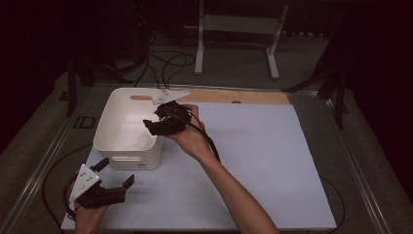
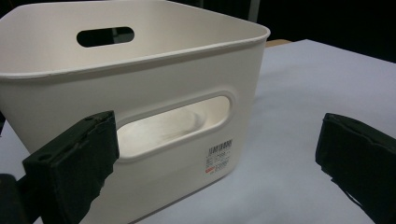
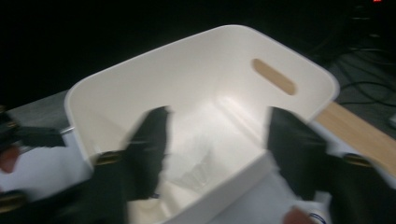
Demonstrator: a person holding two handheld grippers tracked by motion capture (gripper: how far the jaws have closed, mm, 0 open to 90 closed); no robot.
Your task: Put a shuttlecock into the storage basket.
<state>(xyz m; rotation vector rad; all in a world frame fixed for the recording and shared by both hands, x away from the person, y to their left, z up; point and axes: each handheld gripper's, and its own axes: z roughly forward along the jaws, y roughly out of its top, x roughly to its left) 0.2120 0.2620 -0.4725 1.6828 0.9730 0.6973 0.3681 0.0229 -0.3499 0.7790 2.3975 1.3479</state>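
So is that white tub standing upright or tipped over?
Upright: the white tub sits flat on the table, its open mouth facing up.

The right gripper (image 3: pixel 217 149) hangs over the rim of a white, round-cornered plastic bin (image 3: pixel 140 79), its two black jaws spread apart with nothing pinched between them (both blurred). Something pale and translucent (image 3: pixel 196 175) lies on the bin's floor. An oval handle slot (image 3: pixel 274 76) pierces the far wall, with a light wooden strip (image 3: pixel 359 133) beyond.
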